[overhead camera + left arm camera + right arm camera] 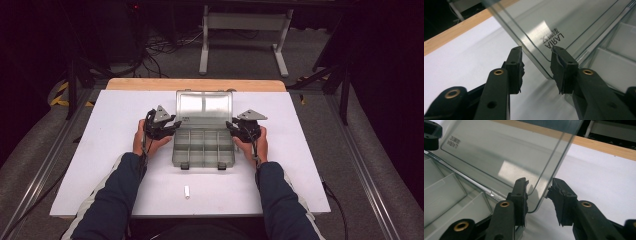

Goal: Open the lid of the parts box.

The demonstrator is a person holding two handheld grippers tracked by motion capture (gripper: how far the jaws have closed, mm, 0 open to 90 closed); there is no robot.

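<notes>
The clear box [204, 145] sits between both tools, its lid [204, 104] raised. Left tool [536, 66] and right tool [537, 192] each straddle a lid corner, jaws apart, not pinching — close both evenly, then swing the lid together to avoid twisting.

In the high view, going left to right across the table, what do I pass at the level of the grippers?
Left gripper → clear compartment box with its lid standing open → right gripper.

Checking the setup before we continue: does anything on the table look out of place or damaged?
One thing: a small white piece lies loose on the white table, apart from the organizer box. The box, its lid raised, looks undamaged.
</notes>
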